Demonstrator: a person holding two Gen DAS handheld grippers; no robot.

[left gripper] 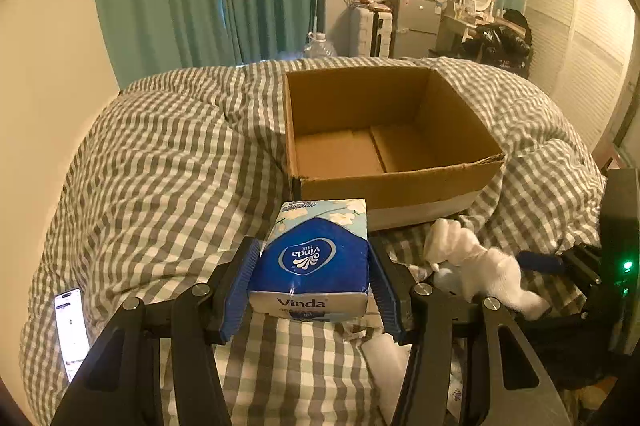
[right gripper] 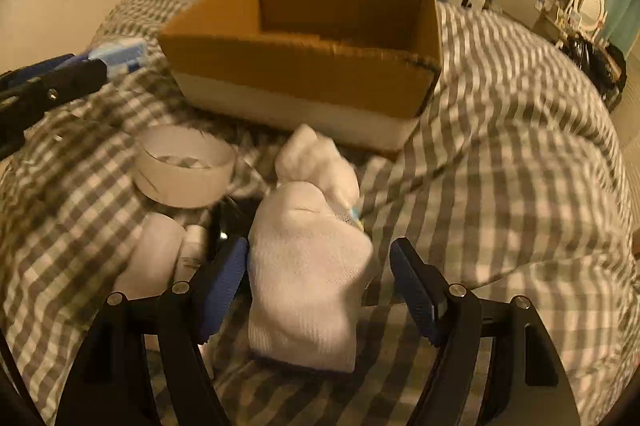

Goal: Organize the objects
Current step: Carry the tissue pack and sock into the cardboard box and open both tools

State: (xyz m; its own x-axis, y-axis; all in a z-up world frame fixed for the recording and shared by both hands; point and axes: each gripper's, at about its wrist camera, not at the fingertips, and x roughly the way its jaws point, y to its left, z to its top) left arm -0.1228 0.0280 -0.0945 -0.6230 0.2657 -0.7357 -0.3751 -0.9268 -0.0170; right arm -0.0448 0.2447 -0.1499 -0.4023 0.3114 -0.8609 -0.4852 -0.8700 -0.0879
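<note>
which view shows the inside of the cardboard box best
The left wrist view: it looks down into the cardboard box, showing its bare floor flaps and all four walls. The right wrist view sees mostly the box's outer front wall, blurred, with only the far inner wall visible.

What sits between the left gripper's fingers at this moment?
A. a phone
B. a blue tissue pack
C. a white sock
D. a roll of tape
B: the left gripper has both pads against the sides of the blue tissue pack, in front of the cardboard box.
</note>
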